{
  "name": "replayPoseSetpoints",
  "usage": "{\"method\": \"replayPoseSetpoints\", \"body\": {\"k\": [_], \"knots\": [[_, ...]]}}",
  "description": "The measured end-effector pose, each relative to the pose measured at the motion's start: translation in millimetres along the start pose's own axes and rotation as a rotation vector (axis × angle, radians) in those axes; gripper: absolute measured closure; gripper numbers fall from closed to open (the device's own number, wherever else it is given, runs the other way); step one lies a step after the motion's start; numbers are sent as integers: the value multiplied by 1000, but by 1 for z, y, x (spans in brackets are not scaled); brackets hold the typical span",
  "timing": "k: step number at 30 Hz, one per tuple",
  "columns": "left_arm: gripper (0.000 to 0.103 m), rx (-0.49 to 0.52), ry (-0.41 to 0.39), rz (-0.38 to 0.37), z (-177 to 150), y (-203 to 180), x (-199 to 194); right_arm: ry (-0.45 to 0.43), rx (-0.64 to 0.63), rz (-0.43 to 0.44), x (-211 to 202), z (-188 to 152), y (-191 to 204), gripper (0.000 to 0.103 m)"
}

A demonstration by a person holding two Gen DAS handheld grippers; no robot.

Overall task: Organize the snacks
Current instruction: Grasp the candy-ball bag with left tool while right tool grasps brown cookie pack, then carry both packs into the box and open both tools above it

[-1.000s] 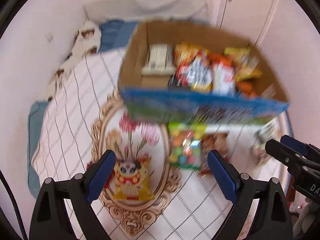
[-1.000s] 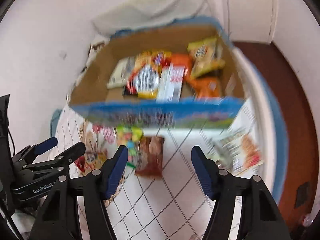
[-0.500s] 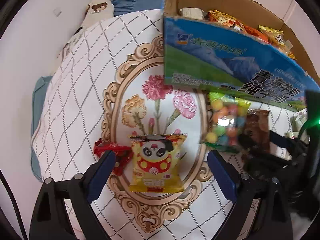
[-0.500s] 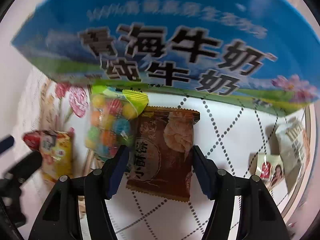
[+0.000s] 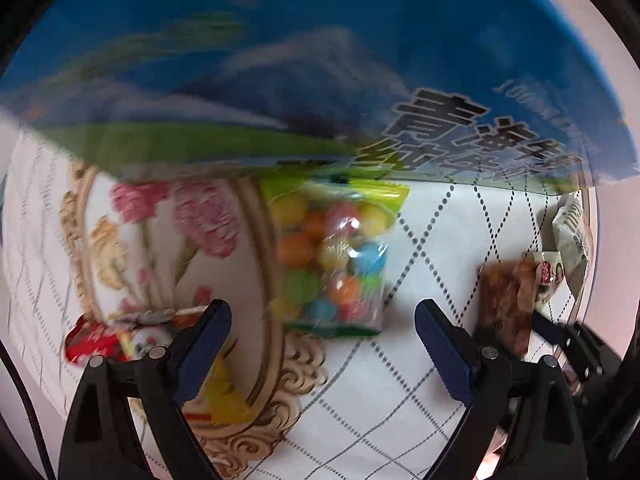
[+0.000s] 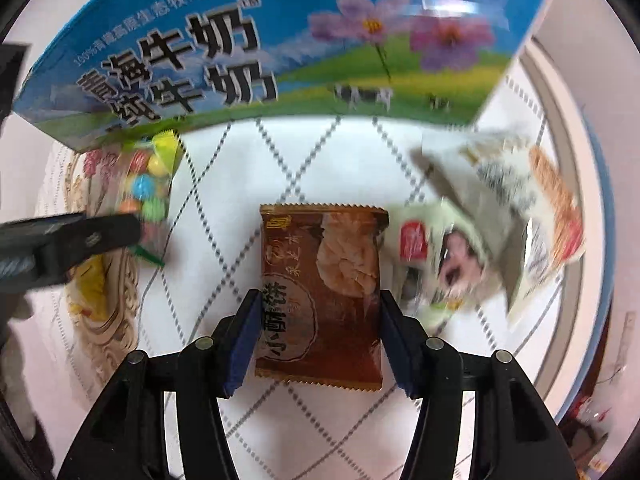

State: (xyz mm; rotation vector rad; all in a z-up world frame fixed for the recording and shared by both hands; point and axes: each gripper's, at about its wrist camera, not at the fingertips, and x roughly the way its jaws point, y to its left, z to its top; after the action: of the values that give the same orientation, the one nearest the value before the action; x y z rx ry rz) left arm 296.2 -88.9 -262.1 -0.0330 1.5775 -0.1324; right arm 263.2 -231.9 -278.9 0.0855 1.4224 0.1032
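I have dropped both hands close to the milk carton box [image 6: 280,48]. My right gripper [image 6: 316,336] has just widened around the brown snack packet [image 6: 320,296], not squeezing. My left gripper [image 5: 320,344] gapes empty by the candy bag [image 5: 332,256]. Grabbing comes next.

White quilted bedspread [image 6: 320,152], floral medallion print [image 5: 160,232], pale wall [image 6: 592,40]

The milk carton box [image 6: 280,48] is parked at the far edge of the quilted bed cover [image 6: 320,152]. Right in front of it, the candy bag [image 6: 150,192] is found to the left, the biscuit packet [image 6: 320,292] in the middle, and two more snack packets [image 6: 500,220] off to the right.
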Motion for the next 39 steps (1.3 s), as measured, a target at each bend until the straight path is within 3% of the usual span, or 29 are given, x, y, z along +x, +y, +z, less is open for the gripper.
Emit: {"method": "replayPoseSetpoints", "body": {"k": [4, 6, 7, 8, 13, 21, 30, 35, 39], "knots": [[10, 8, -3, 11, 5, -3, 9, -9, 41, 19, 1, 0, -8, 34], [27, 10, -23, 14, 5, -5, 10, -14, 49, 20, 1, 5, -15, 34], [43, 13, -20, 10, 5, -6, 12, -16, 44, 15, 3, 11, -16, 34], [46, 12, -11, 19, 5, -7, 15, -18, 40, 13, 4, 11, -14, 35], [49, -26, -23, -14, -17, 1, 13, -17, 8, 13, 0, 12, -8, 42], [49, -53, 98, -134, -105, -7, 17, 58, -37, 66, -3, -56, 12, 43], [51, -64, 104, -108, -110, -15, 40, 62, -38, 39, 19, -64, 11, 42], [52, -75, 82, -116, -115, -21, 23, 19, -15, 80, 11, -65, 19, 44], [53, -70, 48, -146, -108, -21, -13, -27, 25, 145, -14, -69, 14, 44]]}}
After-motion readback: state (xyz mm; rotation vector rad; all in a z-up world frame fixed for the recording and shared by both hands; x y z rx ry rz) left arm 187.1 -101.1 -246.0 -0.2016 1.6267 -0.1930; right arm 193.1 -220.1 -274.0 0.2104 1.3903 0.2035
